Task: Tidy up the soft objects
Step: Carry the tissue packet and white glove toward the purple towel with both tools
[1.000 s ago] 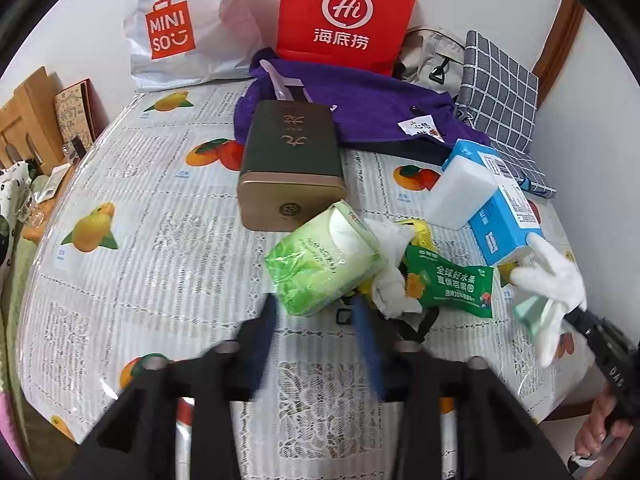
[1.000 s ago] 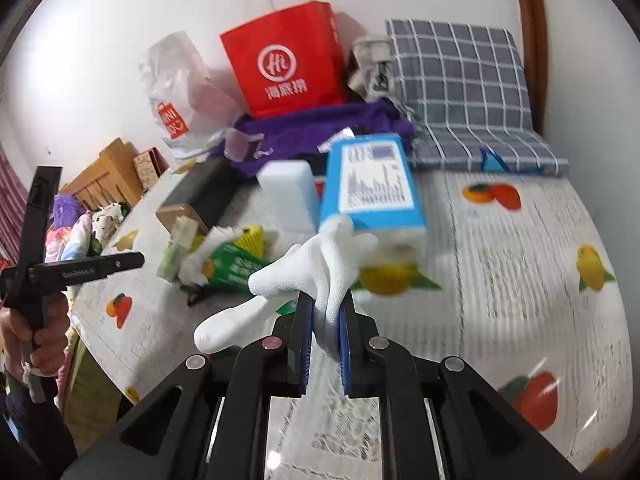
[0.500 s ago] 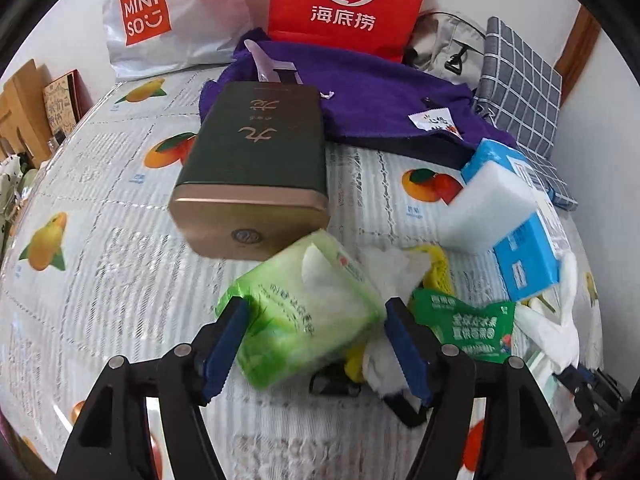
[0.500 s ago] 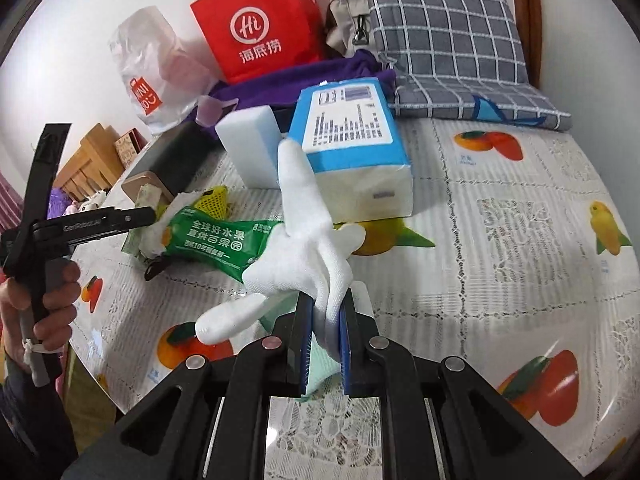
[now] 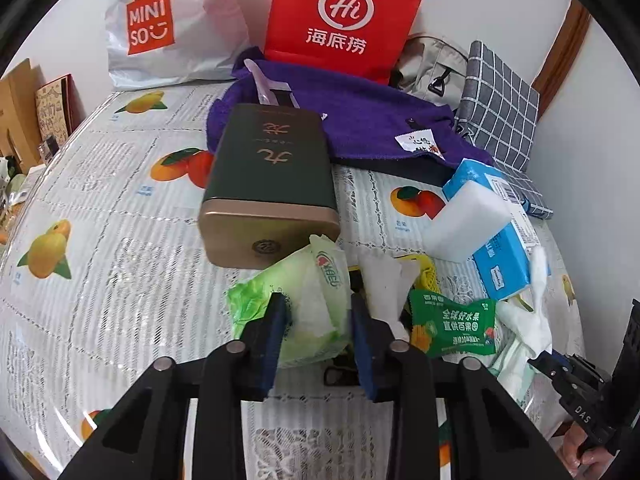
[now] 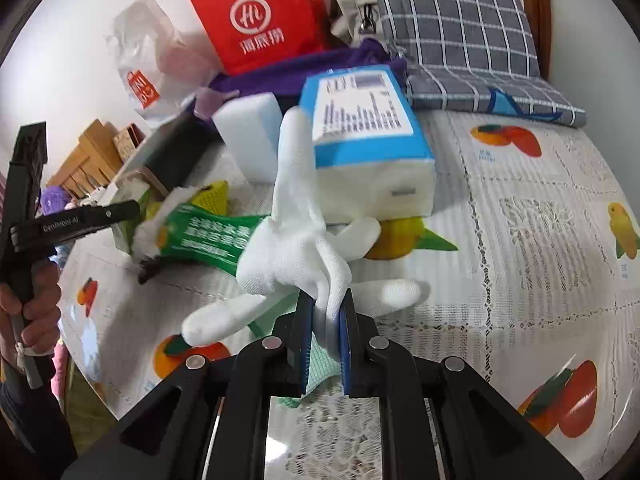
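Left wrist view shows the left gripper (image 5: 318,330) low over a bed (image 5: 120,248) covered with a fruit-print cloth, its jaws closing on a green tissue pack (image 5: 296,312) that sits between the blue pads, the plastic creased where they press in. Behind the pack lies a dark green tin (image 5: 272,184), touching it, with a purple towel (image 5: 360,120) and a red paper bag (image 5: 344,16) farther back by the wall. To the right lie a green snack packet (image 5: 454,328), a white sponge block (image 5: 468,224) and a blue tissue box (image 5: 504,248). In the right wrist view, the right gripper (image 6: 326,320) has its jaws pressed together on a white glove (image 6: 296,240), whose fingers splay upward and sideways above the bed, just in front of the blue box. A pale green cloth (image 6: 316,372) shows under the jaws. A hand (image 6: 32,312) at the left edge grips the other tool's handle.
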A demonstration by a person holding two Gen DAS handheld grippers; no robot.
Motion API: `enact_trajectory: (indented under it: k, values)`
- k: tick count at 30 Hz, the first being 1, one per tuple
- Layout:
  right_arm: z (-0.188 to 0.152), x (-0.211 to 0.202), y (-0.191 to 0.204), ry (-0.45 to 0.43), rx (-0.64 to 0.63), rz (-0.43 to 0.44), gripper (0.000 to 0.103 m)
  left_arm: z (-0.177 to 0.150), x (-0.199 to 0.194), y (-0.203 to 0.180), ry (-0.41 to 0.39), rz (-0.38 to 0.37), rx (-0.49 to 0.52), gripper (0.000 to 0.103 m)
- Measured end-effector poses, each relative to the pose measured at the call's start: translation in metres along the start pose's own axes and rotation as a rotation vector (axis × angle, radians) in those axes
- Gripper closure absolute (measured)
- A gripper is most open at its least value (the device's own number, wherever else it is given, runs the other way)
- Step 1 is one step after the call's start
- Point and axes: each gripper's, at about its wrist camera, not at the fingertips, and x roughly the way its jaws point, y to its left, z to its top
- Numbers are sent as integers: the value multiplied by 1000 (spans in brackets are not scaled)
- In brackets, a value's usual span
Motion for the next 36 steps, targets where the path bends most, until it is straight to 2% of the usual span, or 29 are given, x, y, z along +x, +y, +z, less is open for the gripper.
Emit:
enact_trajectory:
  k: [7, 19, 24, 28, 31, 36]
  values:
    - [0, -31, 7, -66, -2, 26, 91, -9, -21, 9, -22, 6, -28, 76]
    - [6, -73, 15, -146, -16, 11, 91, -10, -62, 7, -75, 15, -38, 76]
    - [18, -85, 15, -172, -10, -29, 91, -2, -74, 2, -89, 29, -31, 76]
    - [32, -94, 12, -194, -4, -92, 91, 6, -84, -4, -102, 54, -26, 76]
    - [44, -99, 9, -211, 4, -98, 91, 13, -92, -9, -118, 79, -12, 76]
    - [66, -103, 14, -237, -29, -150, 91, 23, -96, -15, -131, 107, -5, 76]
